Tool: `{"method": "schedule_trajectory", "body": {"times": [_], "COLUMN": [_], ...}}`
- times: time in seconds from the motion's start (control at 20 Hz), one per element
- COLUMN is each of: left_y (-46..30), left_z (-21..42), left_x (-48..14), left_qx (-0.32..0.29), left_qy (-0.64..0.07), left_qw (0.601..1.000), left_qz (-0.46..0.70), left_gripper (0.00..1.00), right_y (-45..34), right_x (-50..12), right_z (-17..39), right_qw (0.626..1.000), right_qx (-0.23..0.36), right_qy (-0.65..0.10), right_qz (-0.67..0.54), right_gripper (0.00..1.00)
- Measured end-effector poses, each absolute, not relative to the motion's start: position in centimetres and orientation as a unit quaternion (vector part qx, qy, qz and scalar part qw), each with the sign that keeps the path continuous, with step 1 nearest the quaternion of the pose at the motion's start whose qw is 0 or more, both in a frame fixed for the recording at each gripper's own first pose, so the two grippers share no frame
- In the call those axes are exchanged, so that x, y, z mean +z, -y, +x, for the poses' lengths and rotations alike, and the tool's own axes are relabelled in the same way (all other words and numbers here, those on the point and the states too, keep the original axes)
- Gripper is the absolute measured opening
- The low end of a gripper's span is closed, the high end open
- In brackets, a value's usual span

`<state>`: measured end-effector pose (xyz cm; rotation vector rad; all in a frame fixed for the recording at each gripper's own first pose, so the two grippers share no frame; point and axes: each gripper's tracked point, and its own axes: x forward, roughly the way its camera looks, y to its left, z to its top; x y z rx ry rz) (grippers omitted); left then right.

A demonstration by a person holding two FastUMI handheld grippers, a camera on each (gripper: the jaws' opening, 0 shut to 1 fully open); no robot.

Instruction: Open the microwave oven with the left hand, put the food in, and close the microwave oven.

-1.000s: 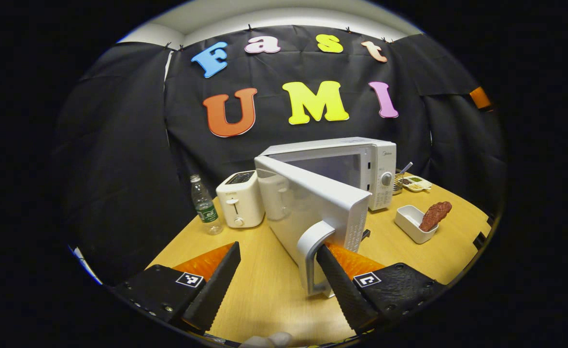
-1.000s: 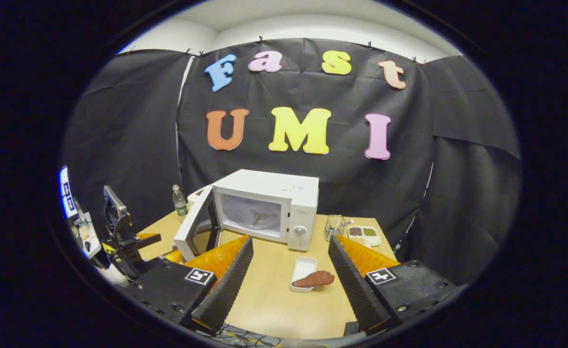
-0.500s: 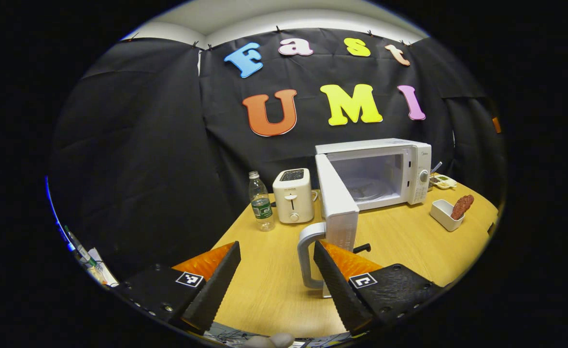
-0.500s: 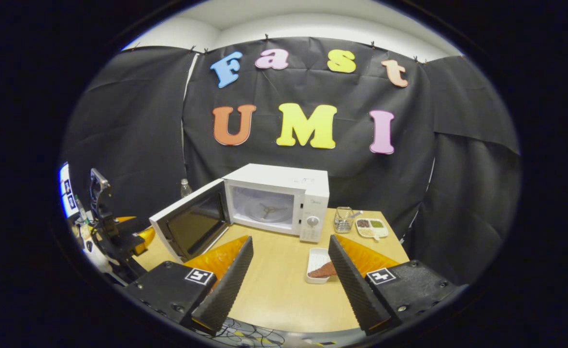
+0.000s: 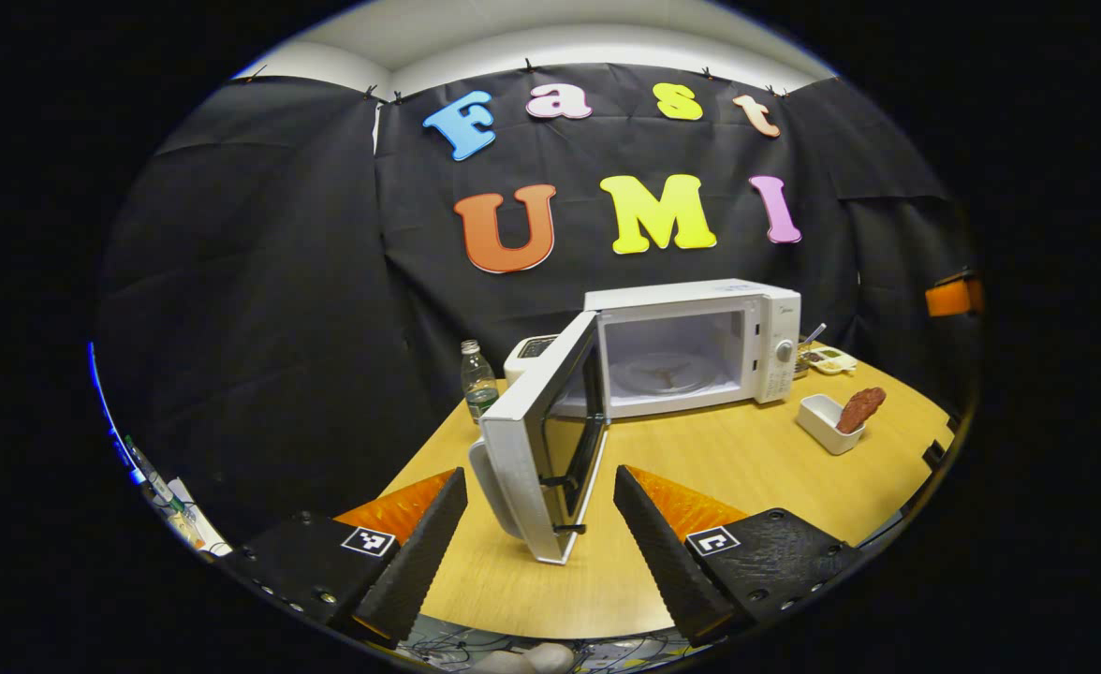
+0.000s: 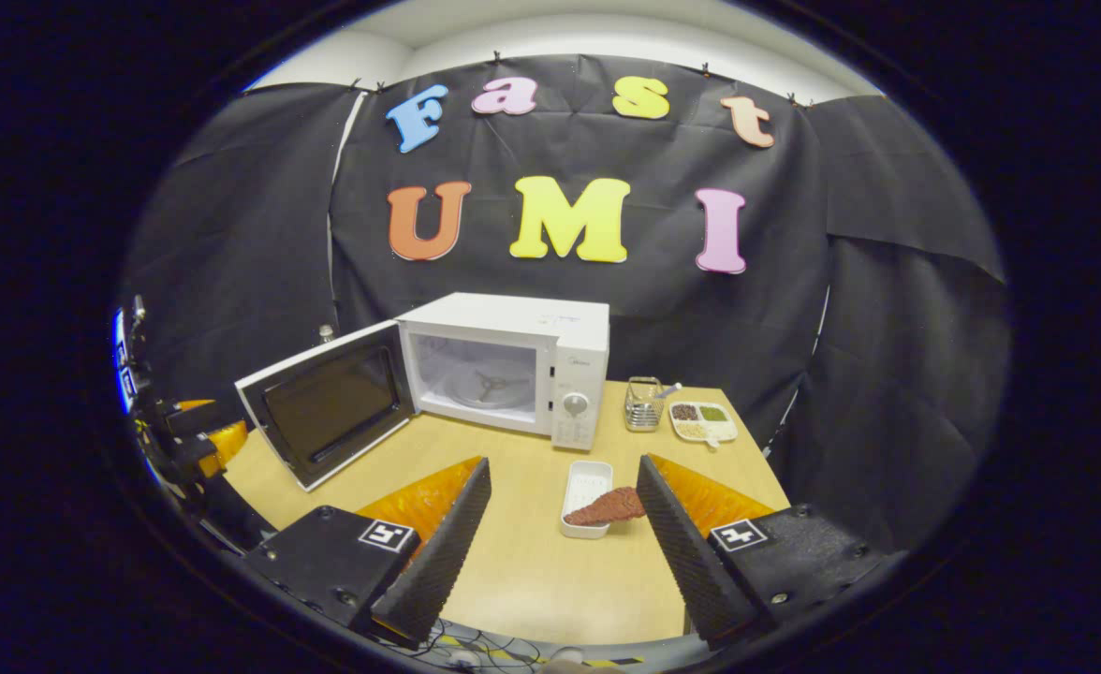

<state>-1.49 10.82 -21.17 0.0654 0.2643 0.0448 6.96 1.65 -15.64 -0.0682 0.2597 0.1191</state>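
— How does the microwave (image 6: 508,370) look?
— White, at the tabletop's back edge; its door (image 6: 326,402) swung wide to the left, the turntable showing inside. To its right, nearer the front, the brown food (image 6: 607,506) lies across a white dish (image 6: 586,485).

— And the surroundings?
— A wooden table (image 6: 532,562), with a bottle (image 5: 478,383) and toaster (image 5: 532,348) behind the door and black cloth walls around.

— The grippers?
— The left gripper (image 5: 539,543) hangs off the front edge behind the door, jaws wide, empty. The right gripper (image 6: 562,538) faces the dish, equally spread, holding nothing.
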Motion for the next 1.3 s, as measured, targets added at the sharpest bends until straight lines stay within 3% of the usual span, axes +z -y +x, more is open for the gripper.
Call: {"method": "schedule_trajectory", "body": {"times": [0.05, 0.55, 0.6, 0.65, 0.8, 0.85, 0.9, 0.95, 1.0, 1.05, 1.1, 1.3], "left_y": [-9.6, 0.6, 1.3, 1.9, 3.1, 3.4, 3.5, 3.7, 3.8, 4.0, 4.0, 3.9], "left_z": [-1.6, 0.8, 1.2, 1.6, 2.4, 2.6, 2.7, 2.8, 2.8, 2.8, 2.6, 1.9], "left_x": [-20.4, -14.0, -13.6, -13.1, -12.3, -12.0, -11.9, -11.9, -12.0, -12.1, -12.0, -12.1], "left_qx": [0.013, -0.026, -0.024, -0.019, 0.003, 0.014, 0.027, 0.037, 0.049, 0.058, 0.069, 0.106], "left_qy": [-0.128, -0.103, -0.102, -0.102, -0.103, -0.103, -0.105, -0.107, -0.112, -0.116, -0.118, -0.124], "left_qw": [0.991, 0.994, 0.994, 0.995, 0.995, 0.994, 0.994, 0.993, 0.992, 0.991, 0.990, 0.986], "left_qz": [0.024, 0.013, 0.015, 0.015, 0.010, 0.011, 0.013, 0.013, 0.013, 0.012, 0.014, 0.018], "left_gripper": [0.97, 0.97, 0.97, 0.97, 0.97, 0.97, 0.97, 0.97, 0.96, 0.97, 0.97, 0.97], "right_y": [-0.8, 7.5, 7.9, 8.3, 8.2, 7.6, 7.2, 6.6, 6.3, 5.8, 5.0, 3.8], "right_x": [-16.8, -28.7, -29.4, -29.9, -31.1, -31.6, -31.9, -32.2, -32.9, -33.5, -33.9, -34.5], "right_z": [7.6, 16.3, 17.2, 18.2, 20.6, 21.3, 22.0, 22.7, 23.1, 23.3, 23.3, 23.7], "right_qw": [0.988, 0.964, 0.960, 0.957, 0.942, 0.933, 0.926, 0.918, 0.909, 0.898, 0.884, 0.849], "right_qx": [0.061, 0.101, 0.111, 0.120, 0.163, 0.181, 0.196, 0.213, 0.223, 0.235, 0.252, 0.274], "right_qy": [-0.137, -0.245, -0.256, -0.263, -0.290, -0.303, -0.312, -0.322, -0.339, -0.355, -0.371, -0.417], "right_qz": [-0.031, 0.015, 0.020, 0.024, 0.054, 0.066, 0.079, 0.090, 0.100, 0.114, 0.130, 0.176], "right_gripper": [1.00, 0.99, 0.92, 0.99, 0.98, 0.97, 0.84, 0.82, 0.93, 0.72, 0.69, 0.32]}}
